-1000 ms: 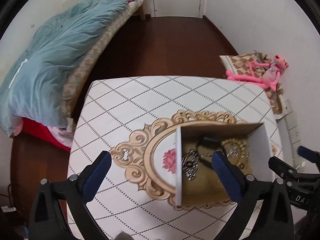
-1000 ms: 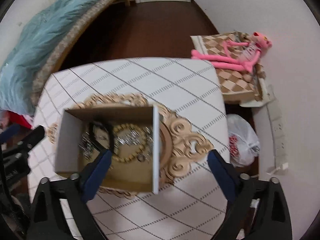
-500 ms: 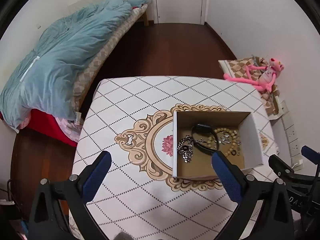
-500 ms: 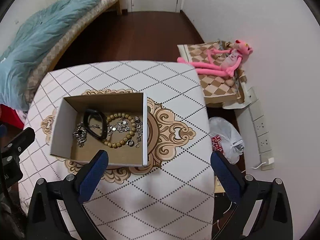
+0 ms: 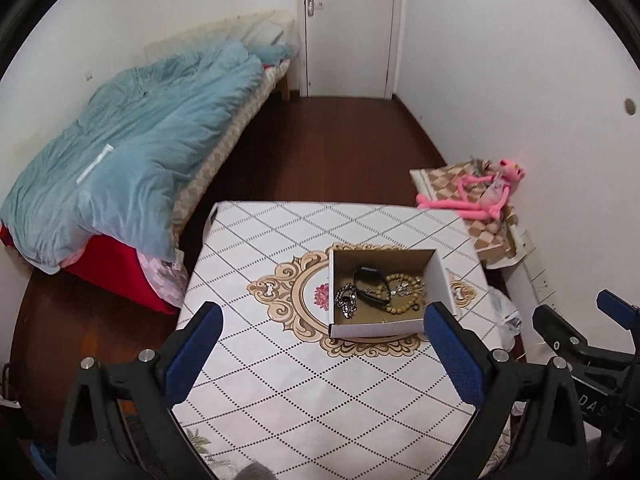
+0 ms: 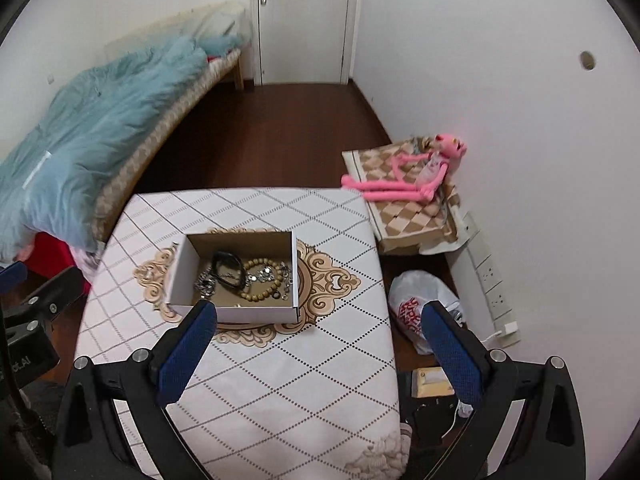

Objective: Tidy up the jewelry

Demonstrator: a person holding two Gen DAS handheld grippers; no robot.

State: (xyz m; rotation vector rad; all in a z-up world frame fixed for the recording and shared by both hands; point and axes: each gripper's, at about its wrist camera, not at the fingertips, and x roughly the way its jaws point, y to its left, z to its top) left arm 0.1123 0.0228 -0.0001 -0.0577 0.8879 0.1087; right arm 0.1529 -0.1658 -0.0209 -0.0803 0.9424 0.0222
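Observation:
An open white cardboard box (image 5: 376, 328) (image 6: 236, 313) stands on the patterned table (image 5: 280, 380) (image 6: 288, 372). Inside lie a black band (image 5: 370, 285) (image 6: 228, 266), a wooden bead bracelet (image 5: 404, 304) (image 6: 262, 294), a silver chain (image 5: 347, 300) (image 6: 206, 283) and small silver pieces (image 6: 280, 274). My left gripper (image 5: 324, 354) hangs open above the near part of the table, well back from the box. My right gripper (image 6: 318, 350) is open too, above the table's near right edge. Neither holds anything.
A bed with a blue quilt (image 5: 132, 152) (image 6: 80, 152) runs along the left. A pink plush toy (image 5: 480, 196) (image 6: 412, 176) lies on a checkered cushion by the right wall. A white plastic bag (image 6: 420, 308) sits on the floor beside the table, near a wall power strip (image 6: 492, 284).
Both grippers have pulled up and back from the box, so it looks smaller and farther away and more of the room shows. Both stayed open. The jewelry in the box has not moved.

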